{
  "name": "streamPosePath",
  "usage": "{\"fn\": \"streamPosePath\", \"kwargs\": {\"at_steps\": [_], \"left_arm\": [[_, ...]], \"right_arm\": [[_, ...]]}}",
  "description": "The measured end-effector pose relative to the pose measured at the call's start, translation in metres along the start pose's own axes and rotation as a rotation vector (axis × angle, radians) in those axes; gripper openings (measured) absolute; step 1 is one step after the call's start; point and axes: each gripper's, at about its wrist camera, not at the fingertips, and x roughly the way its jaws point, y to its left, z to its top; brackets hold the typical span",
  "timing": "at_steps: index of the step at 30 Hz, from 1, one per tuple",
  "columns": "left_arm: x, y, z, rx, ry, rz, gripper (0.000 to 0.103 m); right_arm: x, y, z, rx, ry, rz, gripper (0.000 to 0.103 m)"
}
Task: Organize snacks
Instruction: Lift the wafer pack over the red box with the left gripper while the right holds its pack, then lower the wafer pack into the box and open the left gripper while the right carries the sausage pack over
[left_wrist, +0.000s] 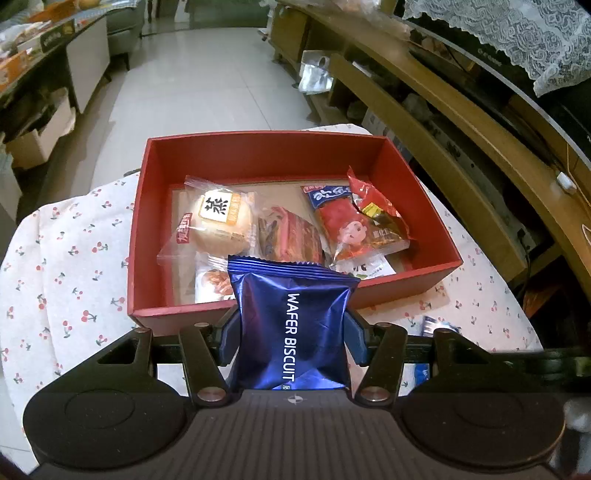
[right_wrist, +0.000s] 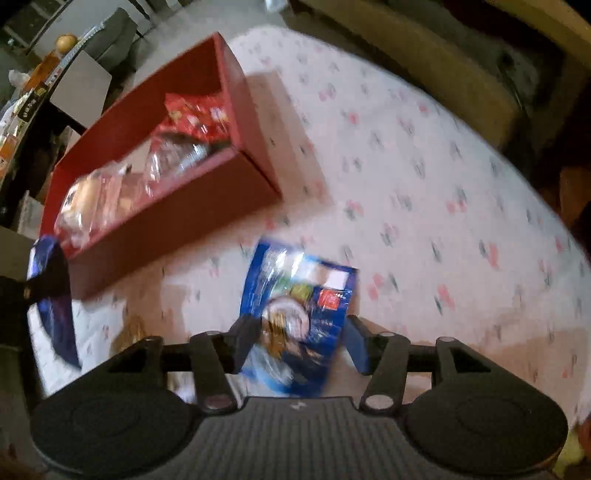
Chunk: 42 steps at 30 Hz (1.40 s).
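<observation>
My left gripper (left_wrist: 293, 317) is shut on a dark blue wafer biscuit pack (left_wrist: 295, 332), held upright just in front of the near wall of the red box (left_wrist: 258, 144). The box holds several snacks: a round cake in clear wrap (left_wrist: 221, 218), a brown-red pack (left_wrist: 291, 240) and red packets (left_wrist: 347, 225). In the blurred right wrist view, my right gripper (right_wrist: 301, 328) stands open over a blue snack pack (right_wrist: 299, 306) lying flat on the cloth between its fingers. The red box (right_wrist: 177, 218) lies to the upper left, and the wafer pack (right_wrist: 51, 291) shows at the left edge.
The table carries a white cherry-print cloth (left_wrist: 66, 266) and ends in a rounded edge. A wooden shelf unit (left_wrist: 461, 122) runs along the right. Tiled floor (left_wrist: 199, 74) lies beyond the box. Bare cloth (right_wrist: 424, 177) spreads to the right of the box.
</observation>
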Motion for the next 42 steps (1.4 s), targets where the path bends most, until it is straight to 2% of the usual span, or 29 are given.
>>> {"fn": "streamPosePath", "kwargs": {"at_steps": [4,6,9,12,15,18,20,26,31,35,42], "left_arm": [[0.002,-0.001,0.001,0.006,0.004,-0.002,0.064],[0.003,-0.001,0.0,0.007,0.008,-0.001,0.064],[0.005,-0.003,-0.002,0.013,0.013,0.007,0.064],[0.006,-0.002,-0.002,0.01,0.014,0.009,0.064],[0.009,-0.004,-0.002,0.008,0.017,0.011,0.064],[0.012,-0.007,-0.004,0.021,0.025,0.012,0.064],[0.013,-0.009,-0.005,0.029,0.03,0.016,0.064],[0.011,-0.008,-0.008,0.038,0.03,0.014,0.064],[0.001,-0.009,-0.007,0.039,0.005,0.003,0.064],[-0.007,-0.014,0.004,0.042,-0.034,-0.001,0.064],[0.004,-0.012,0.037,0.014,-0.083,0.035,0.063]], "right_arm": [[0.008,0.031,-0.012,-0.162,-0.016,-0.097,0.082],[0.011,0.041,-0.016,-0.225,-0.037,-0.14,0.083],[0.012,0.045,-0.016,-0.226,-0.035,-0.149,0.087],[0.008,0.038,-0.012,-0.157,-0.02,-0.075,0.087],[0.012,0.043,-0.013,-0.208,-0.038,-0.141,0.088],[0.015,0.055,-0.016,-0.258,-0.041,-0.163,0.09],[0.013,0.06,-0.021,-0.295,-0.051,-0.174,0.087],[-0.002,0.049,-0.028,-0.298,-0.08,-0.162,0.086],[-0.042,0.039,-0.028,-0.233,-0.188,-0.056,0.086],[-0.058,0.052,-0.01,-0.226,-0.277,0.012,0.086],[-0.049,0.077,0.035,-0.23,-0.341,0.022,0.087]]}}
